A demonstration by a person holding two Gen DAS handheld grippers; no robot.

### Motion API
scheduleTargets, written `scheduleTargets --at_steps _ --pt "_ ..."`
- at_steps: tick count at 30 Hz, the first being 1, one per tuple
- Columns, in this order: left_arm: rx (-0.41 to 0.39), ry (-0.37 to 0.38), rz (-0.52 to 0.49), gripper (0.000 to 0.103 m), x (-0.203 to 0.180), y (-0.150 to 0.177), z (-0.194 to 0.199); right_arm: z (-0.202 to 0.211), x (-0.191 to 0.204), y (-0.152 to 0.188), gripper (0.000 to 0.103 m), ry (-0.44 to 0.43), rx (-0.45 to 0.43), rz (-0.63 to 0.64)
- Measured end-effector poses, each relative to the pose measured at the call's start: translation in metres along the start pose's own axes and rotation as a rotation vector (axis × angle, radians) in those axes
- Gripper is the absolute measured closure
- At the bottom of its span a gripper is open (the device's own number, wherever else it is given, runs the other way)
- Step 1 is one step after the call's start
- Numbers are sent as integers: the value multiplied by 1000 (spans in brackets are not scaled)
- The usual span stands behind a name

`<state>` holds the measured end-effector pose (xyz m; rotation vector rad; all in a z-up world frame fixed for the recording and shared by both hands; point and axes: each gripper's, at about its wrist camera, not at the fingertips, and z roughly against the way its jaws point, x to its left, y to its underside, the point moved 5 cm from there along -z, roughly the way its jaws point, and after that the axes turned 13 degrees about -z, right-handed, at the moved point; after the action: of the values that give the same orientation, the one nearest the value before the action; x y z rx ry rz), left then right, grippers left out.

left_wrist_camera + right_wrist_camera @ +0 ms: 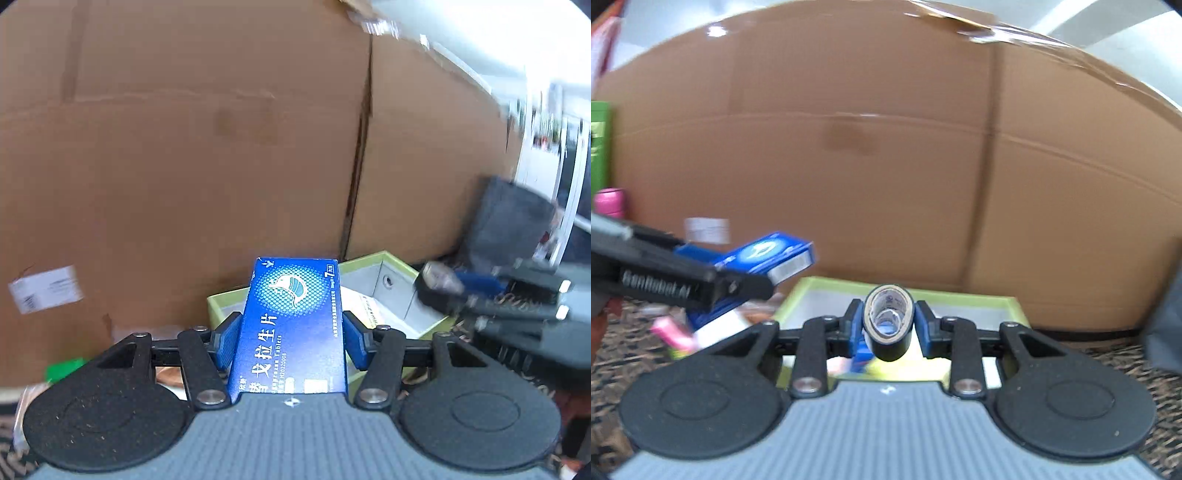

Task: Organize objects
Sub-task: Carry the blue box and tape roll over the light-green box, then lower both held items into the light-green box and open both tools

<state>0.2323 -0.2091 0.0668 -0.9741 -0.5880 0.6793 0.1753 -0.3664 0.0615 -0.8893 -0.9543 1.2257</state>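
As seen from the left wrist, the left gripper (291, 334) pinches a blue medicine box (291, 325) at lower centre, above a green tray (391, 258). From the right wrist, the right gripper (888, 326) clamps a black roll, probably tape (889, 325), at centre, over the tray (960, 295).

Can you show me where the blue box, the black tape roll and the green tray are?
blue box (291, 328): left wrist view, middle of its printed face.
black tape roll (889, 323): right wrist view, its open end facing the camera.
green tray (901, 288): right wrist view, its far rim.
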Motion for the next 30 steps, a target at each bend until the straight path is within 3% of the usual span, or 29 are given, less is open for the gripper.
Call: scheduleTargets --at_steps 6,13,14,15,16,17,21,30 --pt "143 -23 2 43 -12 4 -73 -62 -52 7 74 63 102 -81" --pt "154 -21 -6 42 -17 7 -97 -109 -73 27 74 94 185 -83" --pt "143 -10 0 33 -17 8 -98 -115 -72 27 72 86 195 -81" --pt "135 -6 11 16 -16 10 -97 -116 -73 29 58 77 192 -79" --pt "124 -16 25 11 -16 12 -96 -116 -74 29 47 78 186 -78" --pt "109 -31 39 10 -9 13 -95 -111 -77 29 31 82 165 -79" --pt "64 -44 92 10 1 8 -78 -81 -74 16 1 76 49 -68" --pt "-63 -121 148 8 15 11 13 0 -46 -13 0 -15 -132 -90"
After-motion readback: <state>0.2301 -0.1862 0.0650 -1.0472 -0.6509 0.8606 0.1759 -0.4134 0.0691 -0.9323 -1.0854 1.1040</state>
